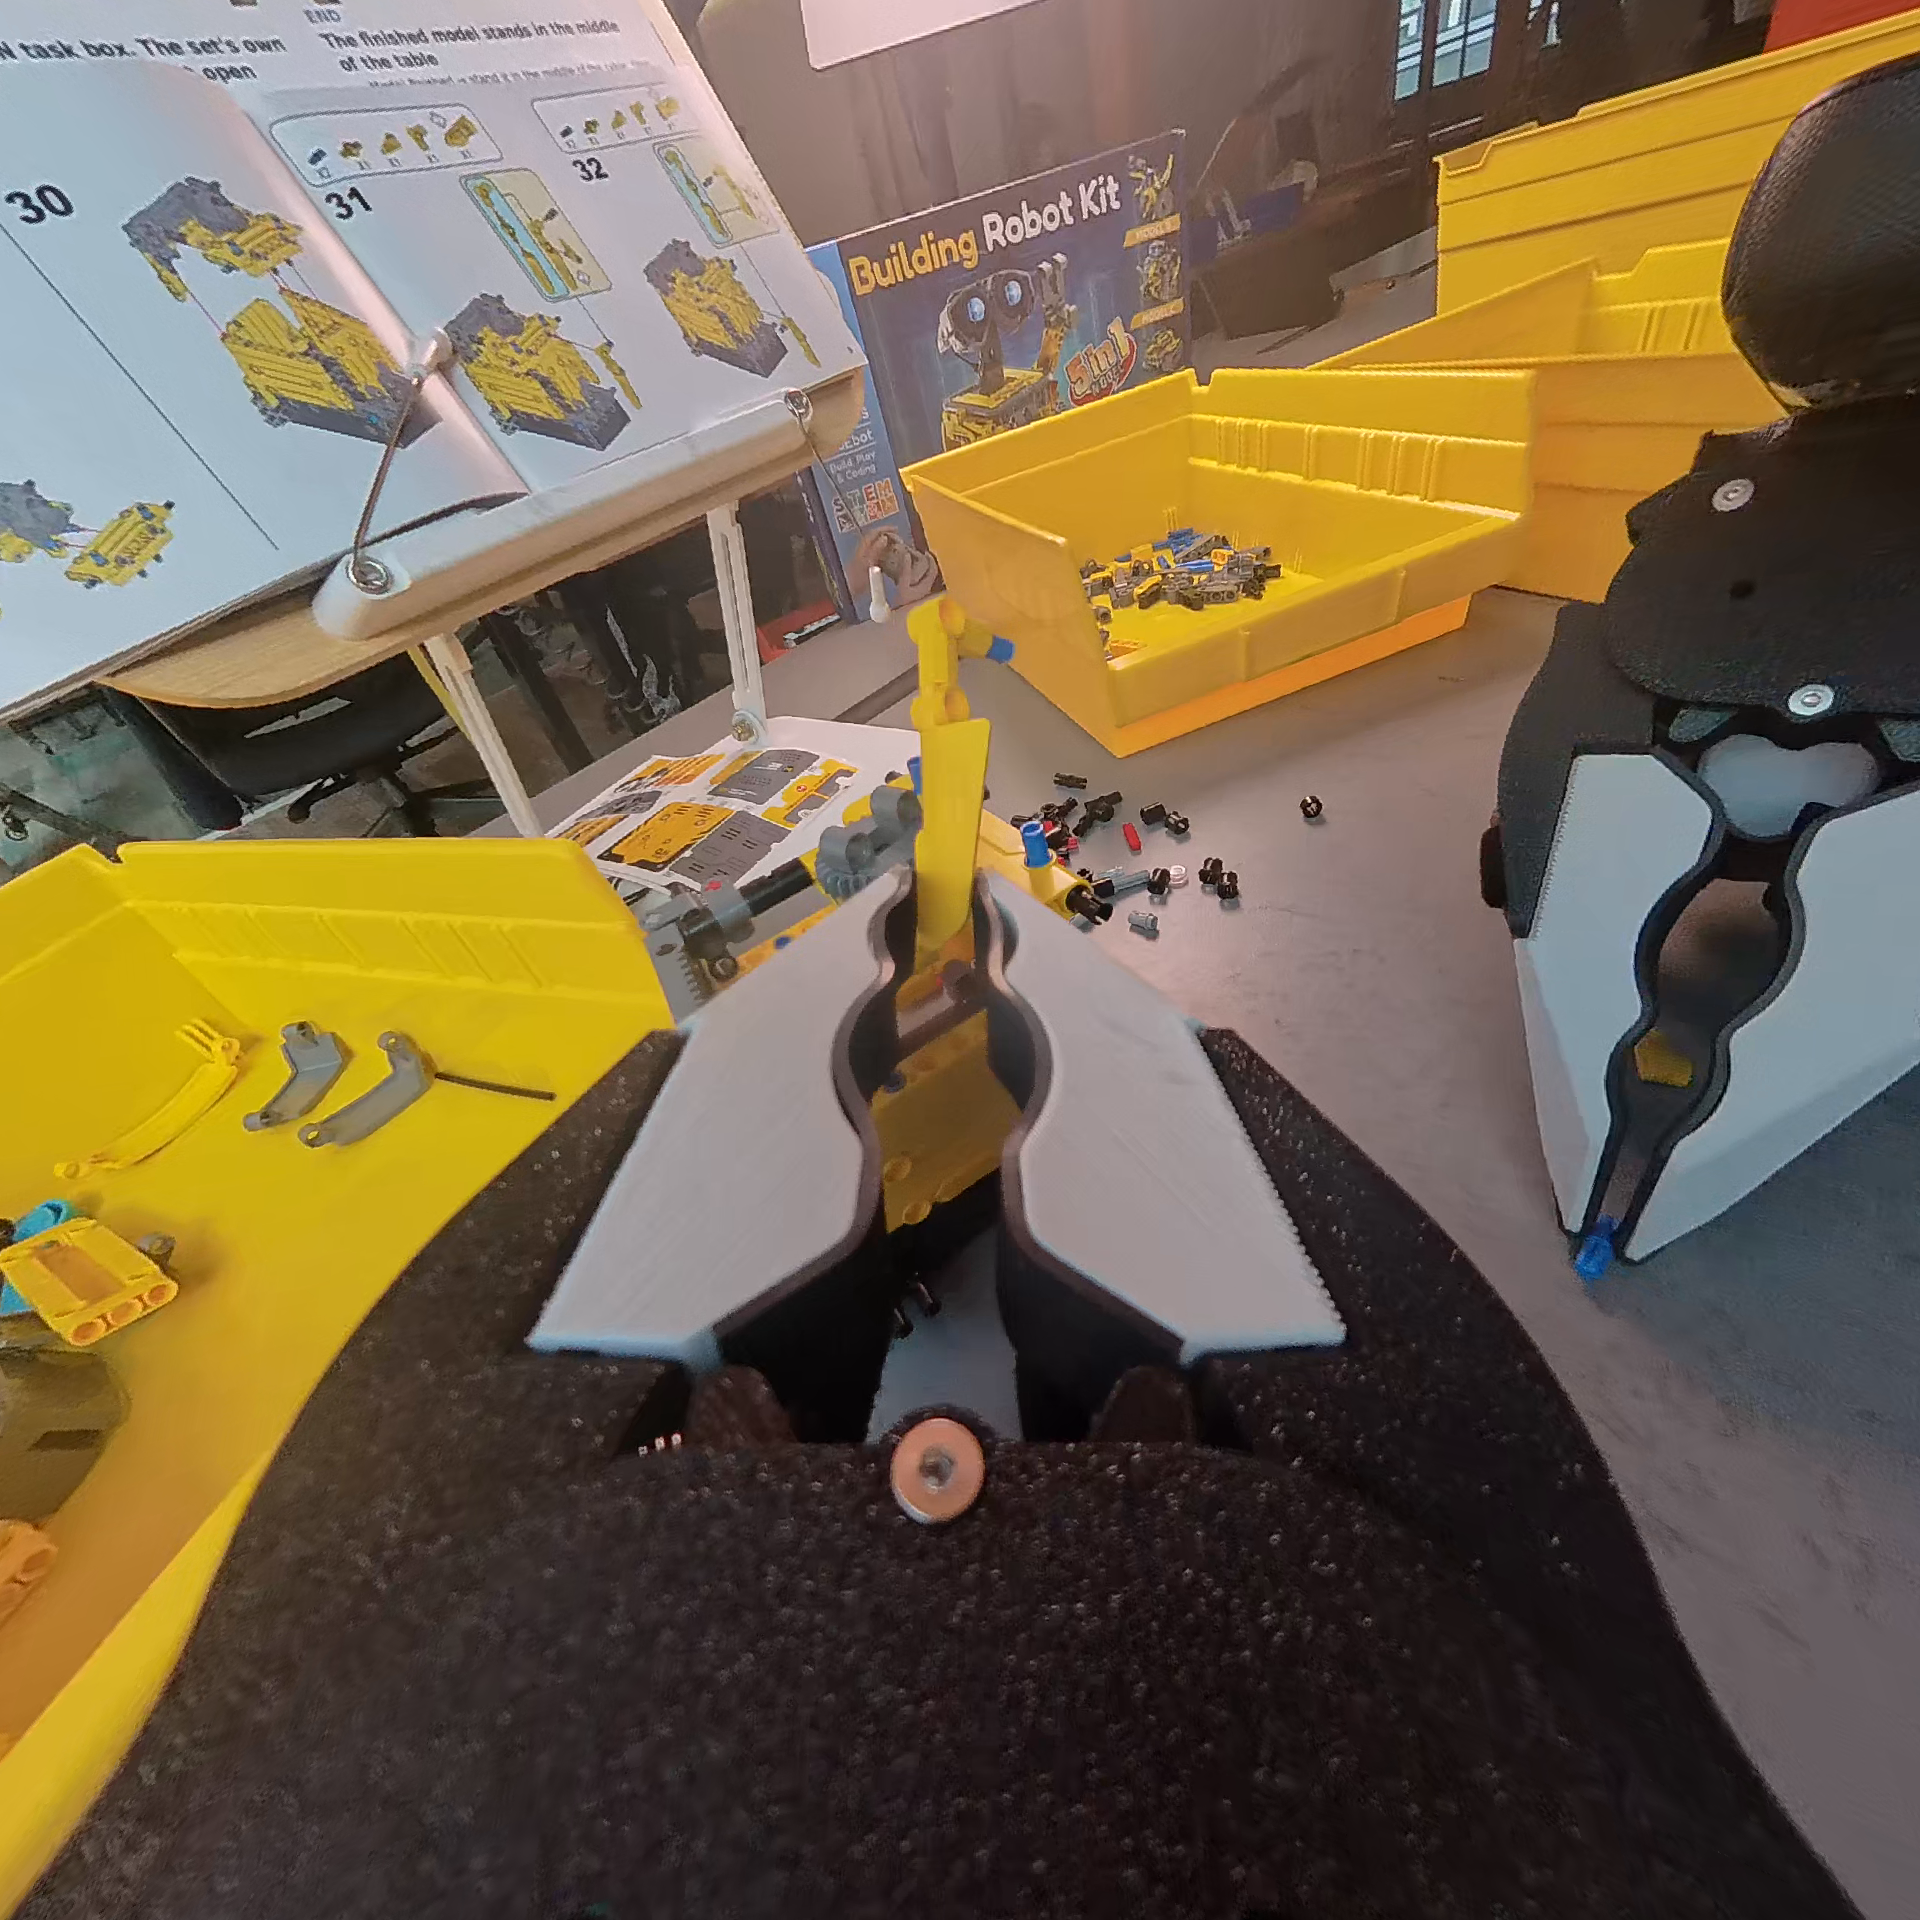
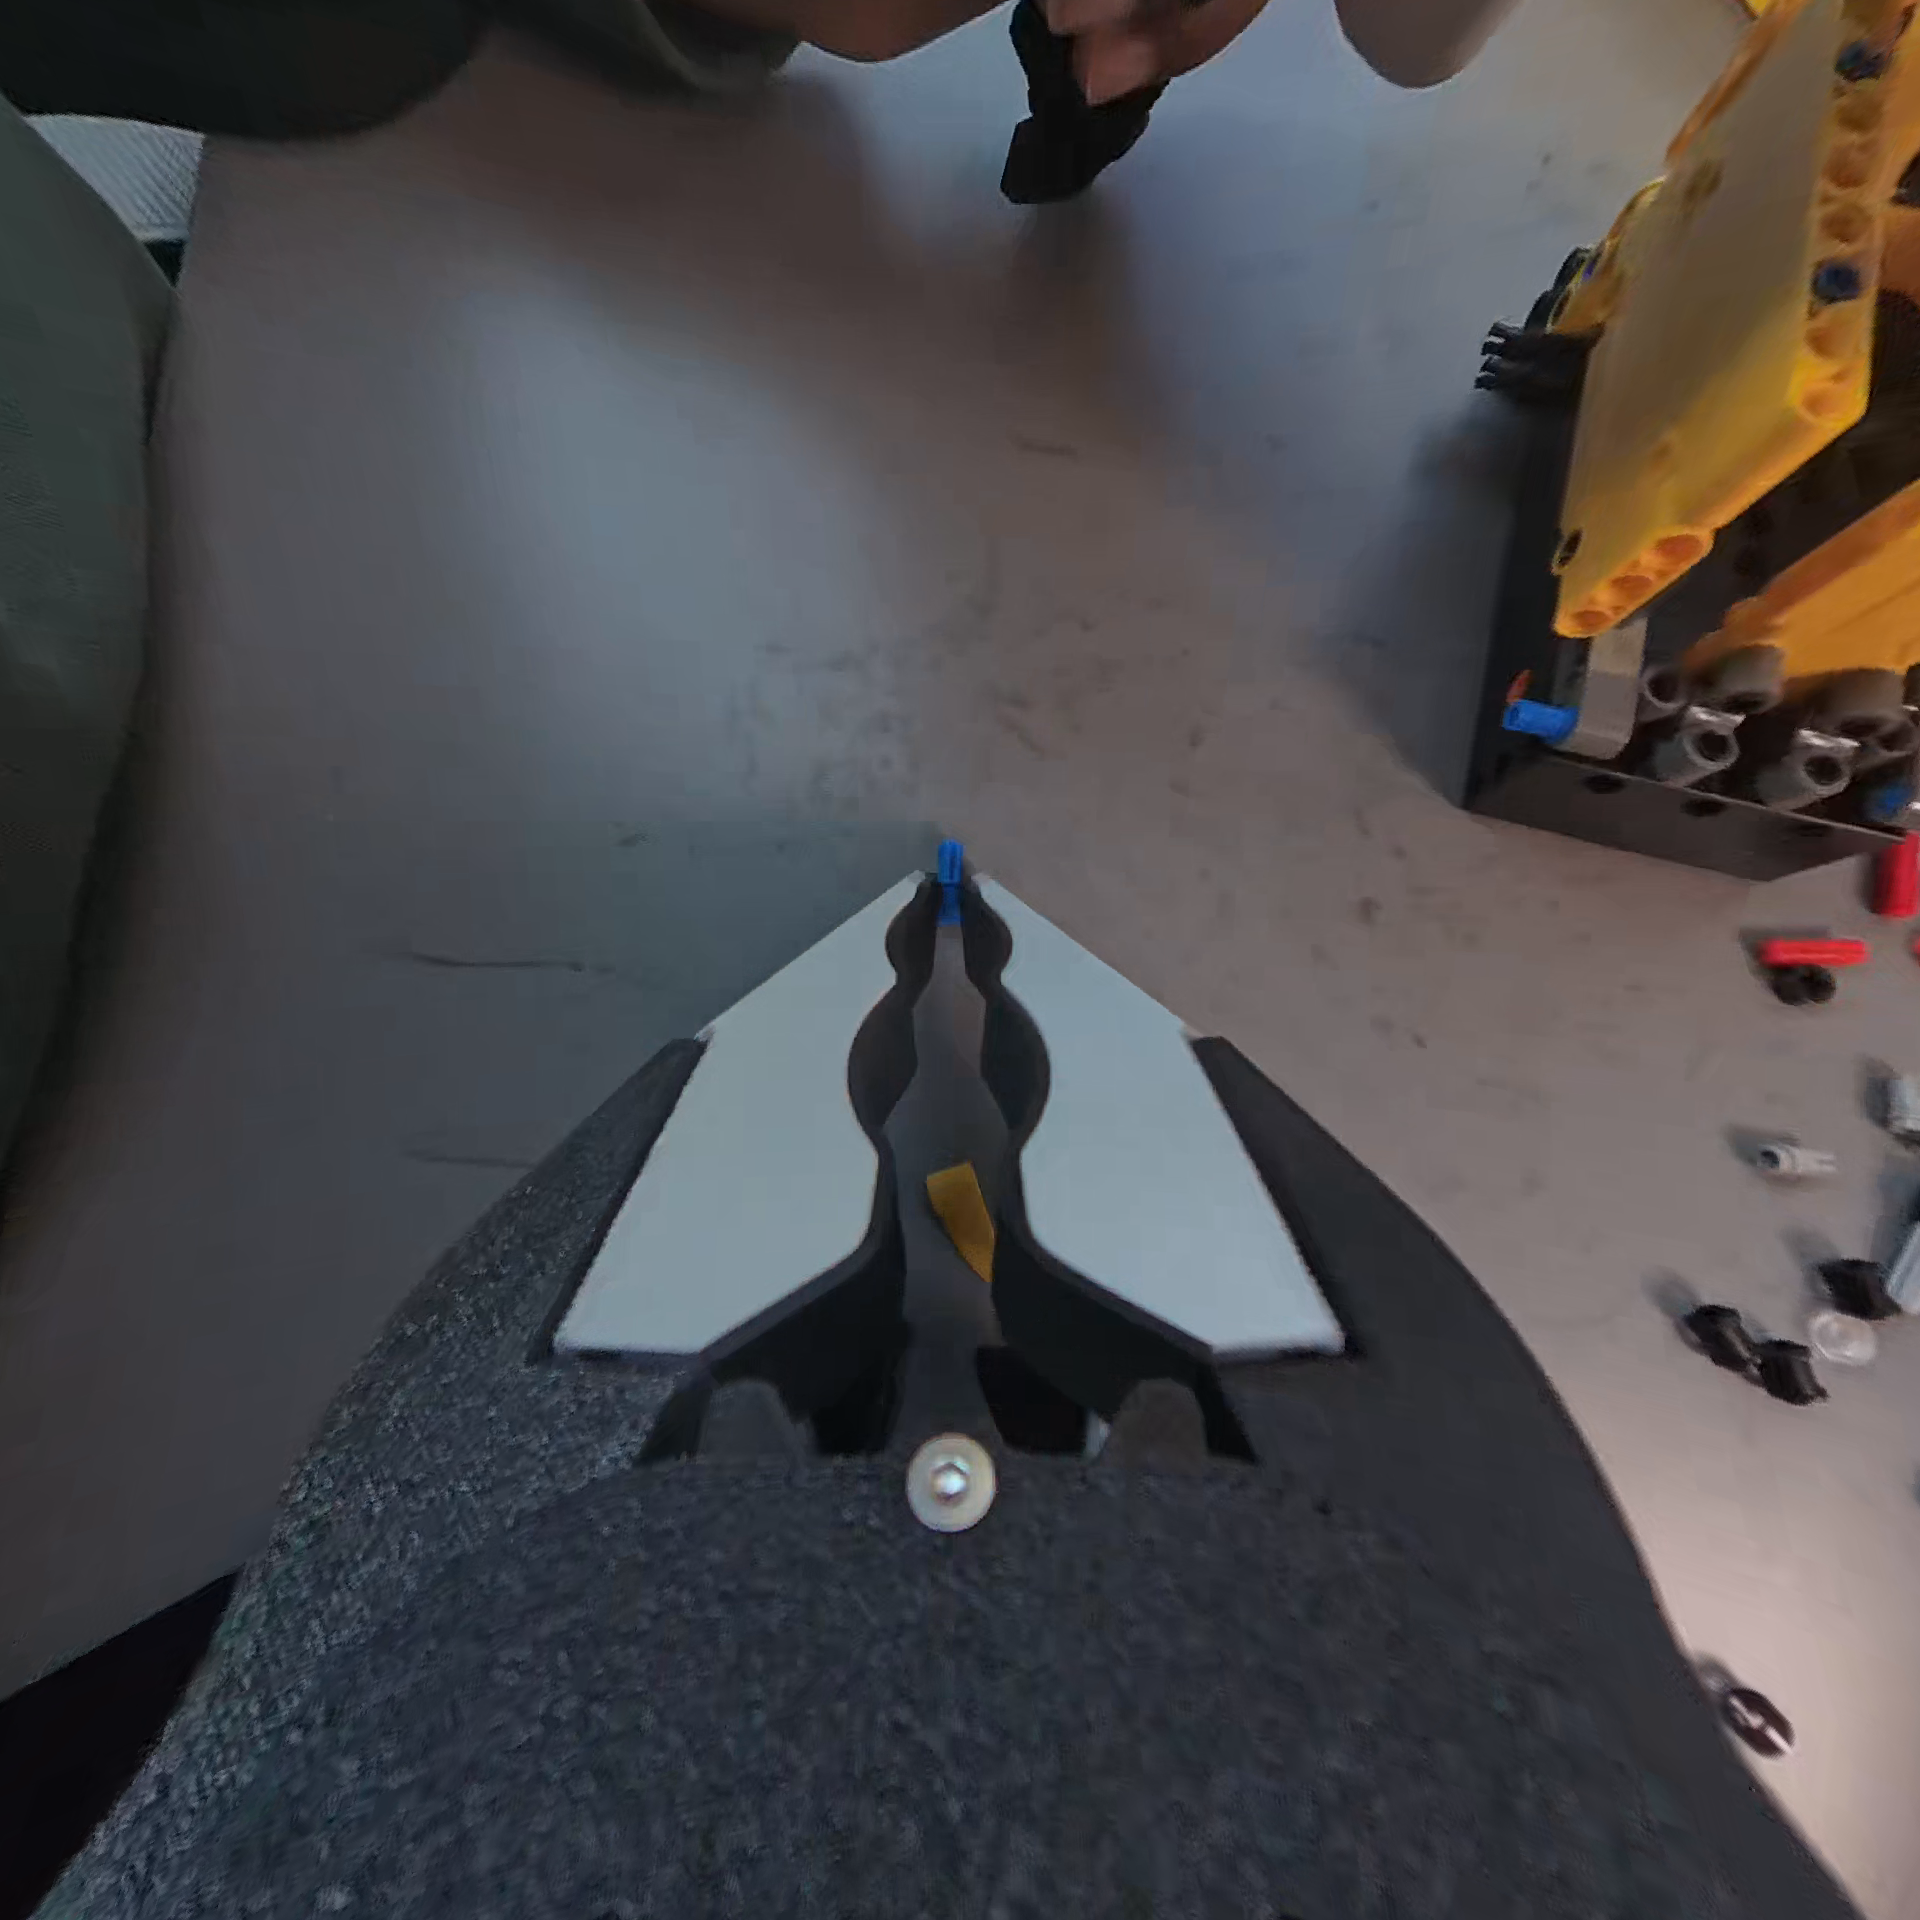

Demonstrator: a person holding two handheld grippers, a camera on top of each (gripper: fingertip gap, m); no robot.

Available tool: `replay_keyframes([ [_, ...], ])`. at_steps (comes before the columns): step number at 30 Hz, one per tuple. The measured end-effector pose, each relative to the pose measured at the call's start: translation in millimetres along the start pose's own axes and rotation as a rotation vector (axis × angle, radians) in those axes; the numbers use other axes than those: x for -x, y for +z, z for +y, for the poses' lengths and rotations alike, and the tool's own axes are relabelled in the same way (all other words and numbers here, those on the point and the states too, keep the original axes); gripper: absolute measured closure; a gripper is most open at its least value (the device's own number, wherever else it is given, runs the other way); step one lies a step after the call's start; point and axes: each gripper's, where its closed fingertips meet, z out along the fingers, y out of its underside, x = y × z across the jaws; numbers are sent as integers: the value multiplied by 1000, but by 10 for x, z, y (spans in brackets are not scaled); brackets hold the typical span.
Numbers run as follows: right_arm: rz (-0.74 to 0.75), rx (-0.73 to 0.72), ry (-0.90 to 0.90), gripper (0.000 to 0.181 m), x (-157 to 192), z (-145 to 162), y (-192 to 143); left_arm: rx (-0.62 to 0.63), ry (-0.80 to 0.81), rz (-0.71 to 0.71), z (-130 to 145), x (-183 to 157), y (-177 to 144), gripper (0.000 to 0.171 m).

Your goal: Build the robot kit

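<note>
Right gripper [image 2: 948,883] pinches a small blue pin [image 2: 949,871] at its tips, long axis pointing forward, yellow model [image 2: 1704,416] upper right of frame, where left gripper [image 1: 940,914] clamps it.

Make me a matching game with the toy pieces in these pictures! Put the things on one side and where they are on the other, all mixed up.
Things:
1. blue pin
2. yellow model
3. two grey bent pieces
4. instruction booklet

Places:
A. lying in the yellow bin on the left
B. pinched at the tips of the right gripper
C. open on the white stand
D. between the fingers of the left gripper

Pairs: 1-B, 2-D, 3-A, 4-C
</note>
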Motion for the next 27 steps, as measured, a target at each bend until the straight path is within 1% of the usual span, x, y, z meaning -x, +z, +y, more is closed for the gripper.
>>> replay_keyframes([
  [2,46,-21,-22,178,-73,-30,-38,1,-21,35,0,-52,-6,163],
  [3,59,-77,-13,178,-103,-98,-102,1,-44,71,-6,-106,-10,163],
  [5,100,-234,15,178,-199,-301,-312,1,-130,186,-28,-273,-19,163],
  [8,172,-485,86,178,-382,-583,-730,9,-312,370,-46,-516,-46,162],
  [10,184,-605,165,178,-481,-661,-943,26,-399,415,-27,-574,-49,162],
  [14,173,-710,248,178,-553,-685,-1093,42,-496,478,-25,-639,-57,162],
  [16,160,-698,257,178,-546,-670,-1081,75,-512,489,18,-666,-53,162],
  [17,159,-676,252,178,-538,-651,-1054,118,-513,483,80,-674,-42,162],
  [19,157,-608,244,178,-517,-591,-964,255,-475,474,286,-709,-38,163],
  [22,171,-502,237,178,-506,-483,-811,504,-342,501,673,-840,-125,162],
  [23,167,-459,242,178,-499,-432,-749,555,-318,510,760,-881,-153,162],
  [25,162,-363,249,178,-483,-304,-618,611,-307,528,848,-962,-194,163],
  [27,159,-277,252,178,-465,-180,-507,620,-305,526,845,-978,-202,163],
])
